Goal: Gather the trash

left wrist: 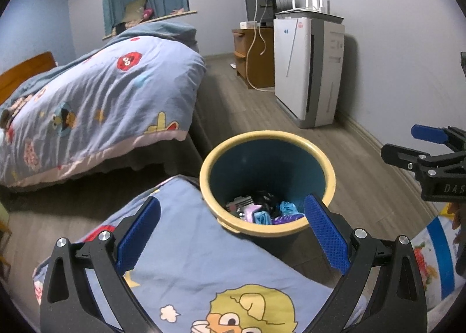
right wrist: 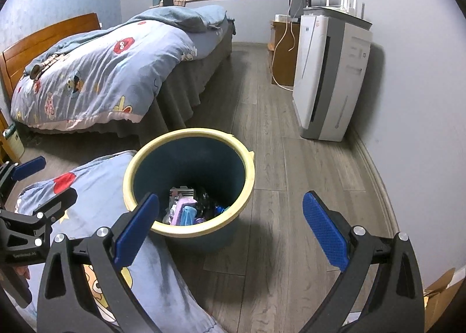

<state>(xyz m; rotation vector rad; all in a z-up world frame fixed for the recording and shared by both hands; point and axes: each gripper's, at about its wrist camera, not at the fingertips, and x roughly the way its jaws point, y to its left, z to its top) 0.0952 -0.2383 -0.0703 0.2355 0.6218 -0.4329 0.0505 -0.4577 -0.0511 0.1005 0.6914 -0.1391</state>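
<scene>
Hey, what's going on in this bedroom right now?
A person is collecting trash with a handheld gripper in each hand. Both the left gripper and the right gripper are open and hold nothing, poised over a blue bin with a yellow rim on the wood floor. The bin already has several pieces of trash at the bottom. It stands next to a cartoon-print blanket, with a bed behind it.

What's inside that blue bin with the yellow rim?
The bin holds a small heap of trash at the bottom: lilac, light blue, purple and black scraps, plus something grey and ribbed. Whatever lies beneath the heap is covered, and the near rim hides its closest edge.
</scene>
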